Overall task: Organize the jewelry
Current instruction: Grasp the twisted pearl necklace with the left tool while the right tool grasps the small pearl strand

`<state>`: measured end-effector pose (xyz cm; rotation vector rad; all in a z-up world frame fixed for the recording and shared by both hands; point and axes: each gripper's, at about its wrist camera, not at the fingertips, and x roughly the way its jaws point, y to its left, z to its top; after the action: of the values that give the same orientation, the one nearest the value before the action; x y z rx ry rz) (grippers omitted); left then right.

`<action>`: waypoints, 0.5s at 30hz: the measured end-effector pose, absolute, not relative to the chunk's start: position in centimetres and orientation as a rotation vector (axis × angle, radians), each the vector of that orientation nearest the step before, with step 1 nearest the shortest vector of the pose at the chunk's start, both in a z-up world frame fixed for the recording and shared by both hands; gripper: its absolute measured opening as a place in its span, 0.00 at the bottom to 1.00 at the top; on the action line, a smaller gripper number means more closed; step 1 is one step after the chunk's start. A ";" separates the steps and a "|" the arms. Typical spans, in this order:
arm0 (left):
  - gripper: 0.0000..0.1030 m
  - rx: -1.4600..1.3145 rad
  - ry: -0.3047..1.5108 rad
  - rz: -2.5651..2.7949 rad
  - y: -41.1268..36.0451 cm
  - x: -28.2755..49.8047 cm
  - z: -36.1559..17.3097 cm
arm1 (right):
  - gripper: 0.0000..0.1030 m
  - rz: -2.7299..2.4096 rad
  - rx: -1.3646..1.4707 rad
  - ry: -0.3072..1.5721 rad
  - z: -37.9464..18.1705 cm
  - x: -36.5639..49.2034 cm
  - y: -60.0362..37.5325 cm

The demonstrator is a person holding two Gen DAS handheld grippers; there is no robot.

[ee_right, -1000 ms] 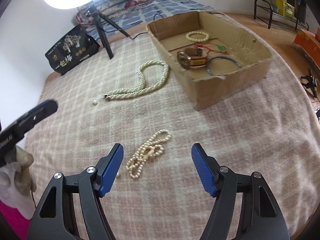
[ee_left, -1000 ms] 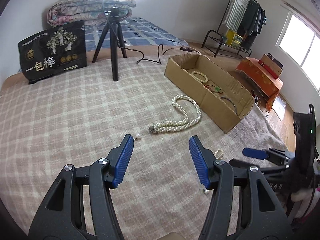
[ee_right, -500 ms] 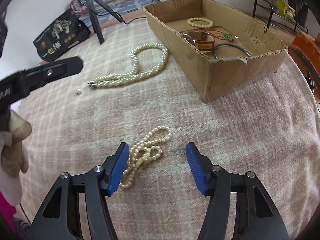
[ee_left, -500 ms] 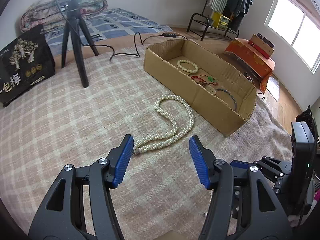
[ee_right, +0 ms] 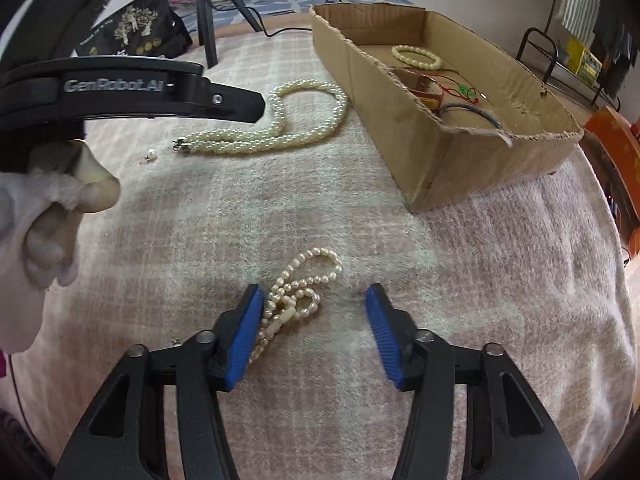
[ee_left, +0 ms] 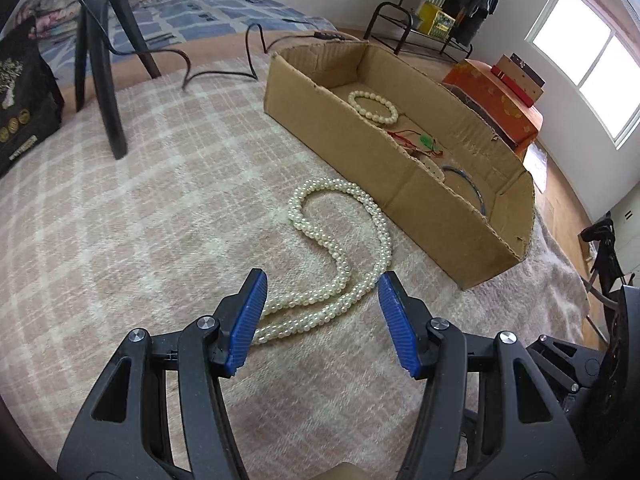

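Observation:
A long, thick pearl necklace [ee_left: 344, 264] lies looped on the checked blanket beside a cardboard box [ee_left: 440, 208]. My left gripper [ee_left: 322, 292] hangs open just above the necklace's doubled end, with both pads clear of it. In the right wrist view a small pearl strand [ee_right: 308, 276] lies bunched between the blue pads of my right gripper [ee_right: 313, 300]. Its jaws are closing. The left pad is against the strand and the right pad is still apart from it. The box holds a bead bracelet [ee_right: 416, 56], a red-strapped watch [ee_right: 420, 88] and a dark bangle [ee_right: 468, 114].
A loose pearl [ee_right: 151, 155] sits left of the long necklace [ee_right: 280, 136]. A gloved hand [ee_right: 60, 200] holds the left gripper's black arm [ee_right: 160, 92]. A tripod [ee_left: 104, 80], a black bag [ee_left: 20, 112] and a cable [ee_left: 224, 68] stand at the back.
My left gripper has moved forward and down until the long necklace's end lies between its jaws. My right gripper has sunk slightly and its jaws have narrowed around the small strand.

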<state>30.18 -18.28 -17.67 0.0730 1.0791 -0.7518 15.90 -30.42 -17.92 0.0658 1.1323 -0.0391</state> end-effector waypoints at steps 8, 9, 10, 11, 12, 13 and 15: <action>0.58 0.149 1.110 -0.792 -19.6 29.3 -18.4 | 0.36 -0.034 0.043 1.140 -17.7 15.4 -30.9; 0.58 0.176 1.104 -0.789 -19.8 29.0 -18.3 | 0.35 -0.036 0.039 1.141 -17.6 15.2 -30.9; 0.57 0.197 1.099 -0.784 -20.0 28.7 -18.3 | 0.33 -0.039 0.035 1.142 -17.5 15.0 -30.9; 0.54 0.224 1.091 -0.777 -20.2 28.3 -18.3 | 0.31 -0.041 0.031 1.142 -17.5 15.0 -31.0; 0.52 0.257 1.079 -0.767 -20.4 27.9 -18.3 | 0.30 -0.042 0.028 1.143 -17.5 14.9 -31.0; 0.50 0.281 1.069 -0.757 -20.7 27.6 -18.5 | 0.30 -0.043 0.026 1.144 -17.5 14.8 -31.0; 0.47 0.315 1.057 -0.726 -21.1 27.2 -18.6 | 0.30 -0.044 0.033 1.144 -17.5 14.7 -31.2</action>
<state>27.17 -21.07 -18.65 0.3151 1.0571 -0.7256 14.73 -31.23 -17.53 0.0330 1.1443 -0.0438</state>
